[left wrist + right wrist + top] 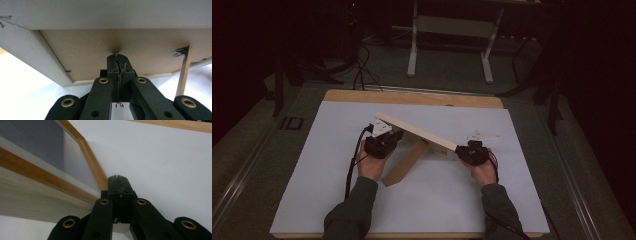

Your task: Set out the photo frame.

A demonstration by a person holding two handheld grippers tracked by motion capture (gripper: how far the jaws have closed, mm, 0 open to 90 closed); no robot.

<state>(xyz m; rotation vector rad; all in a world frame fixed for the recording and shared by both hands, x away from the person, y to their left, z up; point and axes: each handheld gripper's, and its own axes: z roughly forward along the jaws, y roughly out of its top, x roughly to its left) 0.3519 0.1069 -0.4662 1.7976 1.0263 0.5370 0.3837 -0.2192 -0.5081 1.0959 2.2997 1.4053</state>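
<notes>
A wooden picture frame (417, 131) is tipped up over the white sheet (337, 200) on the table, leaning on its back stand (404, 164); black pen scribbles on its brown back cannot be read. The left gripper (384, 137) pokes the frame's far end with jaws squeezed together, holding nothing; the right gripper (464, 150), also squeezed together and empty, touches the near end.

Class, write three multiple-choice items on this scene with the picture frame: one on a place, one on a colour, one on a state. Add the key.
1. The picture frame stands on: A the floor; B the white sheet; C a chair.
2. The frame's back board is: A brown; B green; C red.
3. The jaws of the right gripper are: A wide open; B shut; C clamped on a cup.
Key: B, the sheet lies under the frame; A, the left gripper view shows brown board; B, the jaws meet with no gap.
</notes>
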